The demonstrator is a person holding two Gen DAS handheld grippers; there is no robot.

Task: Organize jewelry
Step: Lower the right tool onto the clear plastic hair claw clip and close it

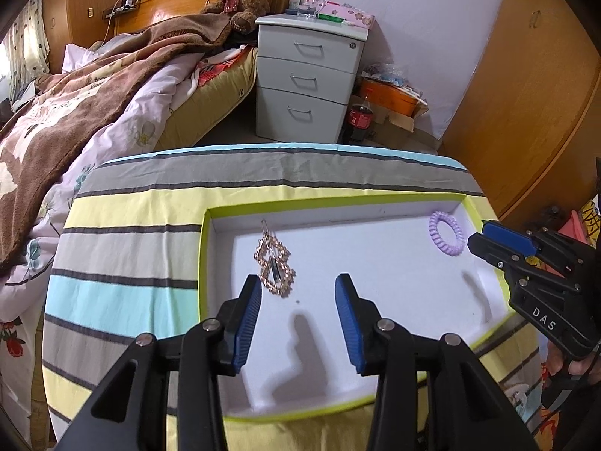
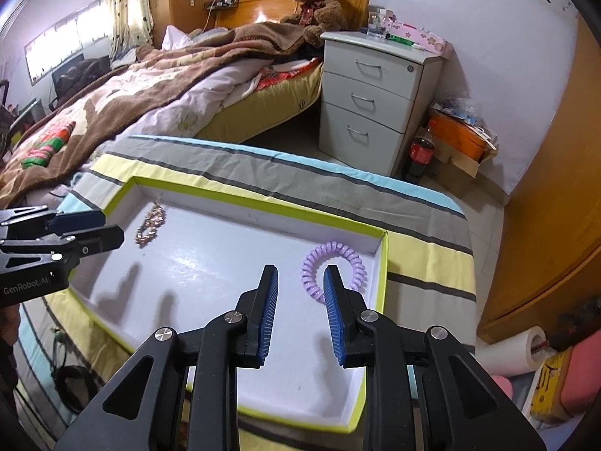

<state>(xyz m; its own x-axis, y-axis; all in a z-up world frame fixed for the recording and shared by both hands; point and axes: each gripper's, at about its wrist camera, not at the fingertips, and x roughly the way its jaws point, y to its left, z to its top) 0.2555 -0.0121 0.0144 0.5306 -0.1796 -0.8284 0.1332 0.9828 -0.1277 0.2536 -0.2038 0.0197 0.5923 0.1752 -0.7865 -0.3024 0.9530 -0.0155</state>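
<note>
One tray (image 1: 210, 248), one hairclip (image 1: 276, 267), one hair tie (image 2: 334, 263), two claws parted, empty

The white floor of the shallow tray (image 1: 210, 248) lies mostly bare between the hair clip (image 1: 275, 263) near its left wall and the purple coil hair tie (image 2: 332, 265) in the far right corner. Low yellow-green walls ring it. The left tool (image 1: 298, 293) and right tool (image 2: 300, 285) hang over it with parted, empty jaws. The striped desk (image 1: 124, 233) around the tray is bare.
</note>
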